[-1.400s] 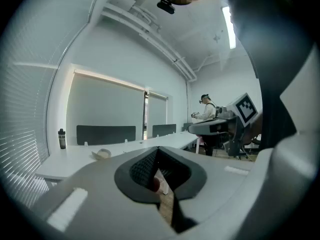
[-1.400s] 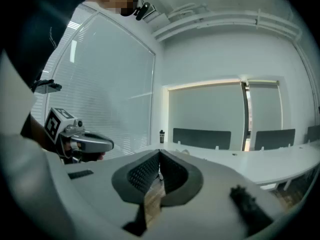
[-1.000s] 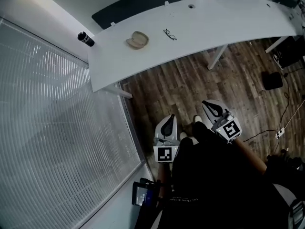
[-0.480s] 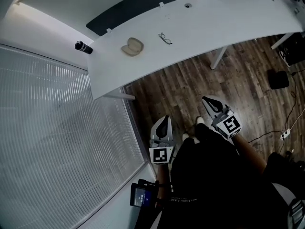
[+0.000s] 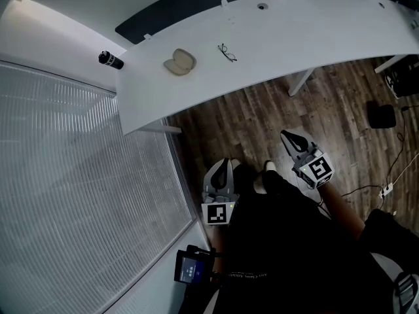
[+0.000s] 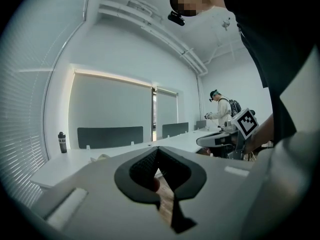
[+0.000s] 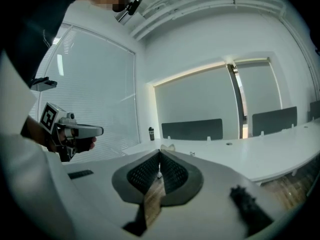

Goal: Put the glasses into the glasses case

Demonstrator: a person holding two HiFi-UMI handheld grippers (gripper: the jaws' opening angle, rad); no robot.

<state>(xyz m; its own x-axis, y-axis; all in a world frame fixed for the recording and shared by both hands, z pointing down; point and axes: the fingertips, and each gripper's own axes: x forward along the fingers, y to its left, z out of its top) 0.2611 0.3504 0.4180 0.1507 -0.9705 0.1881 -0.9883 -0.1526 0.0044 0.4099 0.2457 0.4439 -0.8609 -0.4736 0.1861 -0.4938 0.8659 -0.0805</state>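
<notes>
The beige glasses case (image 5: 179, 63) lies open on the white curved table (image 5: 294, 25), with the dark-framed glasses (image 5: 227, 52) a short way to its right. Both grippers are held over the wooden floor, well short of the table. My left gripper (image 5: 224, 167) is shut and empty, as the left gripper view shows (image 6: 157, 149). My right gripper (image 5: 289, 137) is also shut with nothing in it (image 7: 160, 153). From the right gripper view the case (image 7: 168, 147) and glasses (image 7: 192, 153) sit far ahead, just past the jaw tips.
A black bottle (image 5: 110, 59) stands on the sill left of the table. White blinds (image 5: 72, 175) cover the left side. Table legs (image 5: 300, 82) stand on the wooden floor (image 5: 262, 123). Cables and dark boxes (image 5: 380, 115) lie at the right. Another person (image 6: 219, 111) stands far off.
The person carrying both grippers has shifted over the floor; the left gripper has drifted down-left in the head view. Both grippers stay shut. Case and glasses have not moved on the table.
</notes>
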